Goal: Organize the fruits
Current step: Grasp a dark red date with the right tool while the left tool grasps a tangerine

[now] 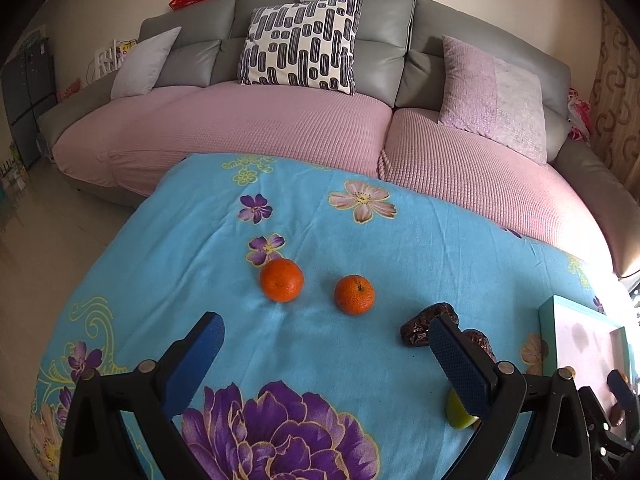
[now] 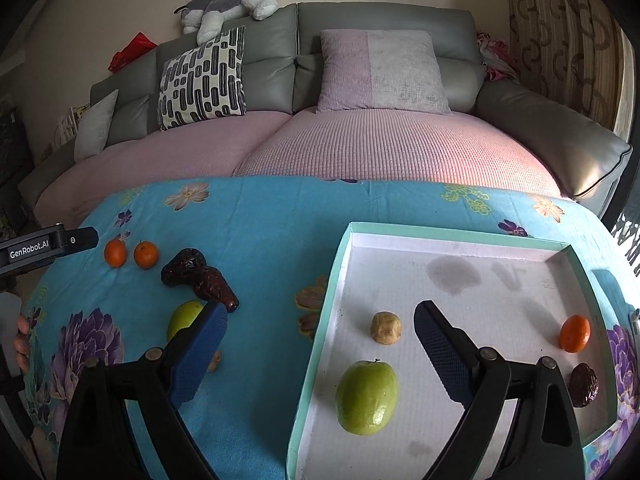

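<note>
- Fruit lies in two groups: some on the blue flowered cloth covering the surface (image 2: pixel 260 240), some inside the shallow box (image 2: pixel 460 238) with teal walls and a white floor.
- My left claw (image 1: pixel 326 334) hangs released above the cloth, its blue pads spread wide with nothing between them.
- Ahead of that claw sit two oranges, the left orange (image 1: pixel 281 279) beside a purple printed flower and the right orange (image 1: pixel 354 294) near it but not touching.
- Just past my left claw's right finger lie the dark dates (image 1: pixel 430 324), partly hidden by that finger, and a green fruit (image 1: pixel 460 414) peeks out under the same finger.
- My right claw (image 2: pixel 320 320) is also released and empty; its left finger hovers over the cloth while its right finger is over the box floor.
- Inside the box I see a green apple (image 2: pixel 367 397) near the front wall, a small tan fruit (image 2: pixel 385 327) behind it, a tangerine (image 2: pixel 574 333) toward the right wall and a single dark date (image 2: pixel 583 384) just in front of the tangerine.
- From the right wrist, the loose fruit on the cloth sits left of the box: the two oranges farthest left, the dates in a touching cluster, the green fruit just behind my left finger.
- A small brown piece (image 2: pixel 214 361) lies on the cloth by that finger; I cannot tell what it is.
- A hand (image 2: pixel 22 346) shows at the far left edge.
</note>
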Available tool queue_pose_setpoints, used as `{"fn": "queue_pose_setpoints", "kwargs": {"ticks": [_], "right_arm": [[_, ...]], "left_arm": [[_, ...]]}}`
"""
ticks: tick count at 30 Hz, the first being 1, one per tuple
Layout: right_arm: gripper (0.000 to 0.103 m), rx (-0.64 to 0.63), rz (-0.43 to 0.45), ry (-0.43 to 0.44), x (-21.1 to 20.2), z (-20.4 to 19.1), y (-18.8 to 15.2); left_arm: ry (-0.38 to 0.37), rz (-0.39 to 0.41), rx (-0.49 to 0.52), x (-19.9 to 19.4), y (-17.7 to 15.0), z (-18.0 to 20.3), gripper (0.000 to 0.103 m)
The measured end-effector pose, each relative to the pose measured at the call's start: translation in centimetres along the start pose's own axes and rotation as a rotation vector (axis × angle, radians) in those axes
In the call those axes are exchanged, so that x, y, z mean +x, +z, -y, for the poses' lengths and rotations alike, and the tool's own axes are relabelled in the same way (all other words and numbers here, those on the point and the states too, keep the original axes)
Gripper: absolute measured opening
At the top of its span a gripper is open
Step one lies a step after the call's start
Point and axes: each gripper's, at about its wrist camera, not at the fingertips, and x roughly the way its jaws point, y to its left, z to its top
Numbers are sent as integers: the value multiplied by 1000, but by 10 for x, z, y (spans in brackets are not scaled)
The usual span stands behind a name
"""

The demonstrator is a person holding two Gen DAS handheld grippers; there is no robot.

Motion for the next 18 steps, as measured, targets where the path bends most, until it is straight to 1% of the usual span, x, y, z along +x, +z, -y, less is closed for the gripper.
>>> {"fn": "queue_pose_setpoints", "kwargs": {"ticks": [3,7,11,13,14,15,18], "right_arm": [[95,-10,-6,36,3,-9,8],[95,-51,-26,70,13,-27,19],[94,-100,-61,101,31,-48,30],[88,-124,-82,108,43,-57,32],[80,-132,-98,114,50,-61,32],[72,-134,-119,119,58,-65,32],[67,-136,-181,141,83,-73,27]], "left_arm": [[5,-32,14,16,8,-9,103],[-23,-79,-1,37,17,-23,102],[-17,-101,-3,52,20,-35,97],[-18,-114,-15,60,21,-41,93],[-20,-119,-20,64,21,-44,89],[-22,-125,-21,68,21,-46,87],[-26,-146,-22,81,20,-49,82]]}}
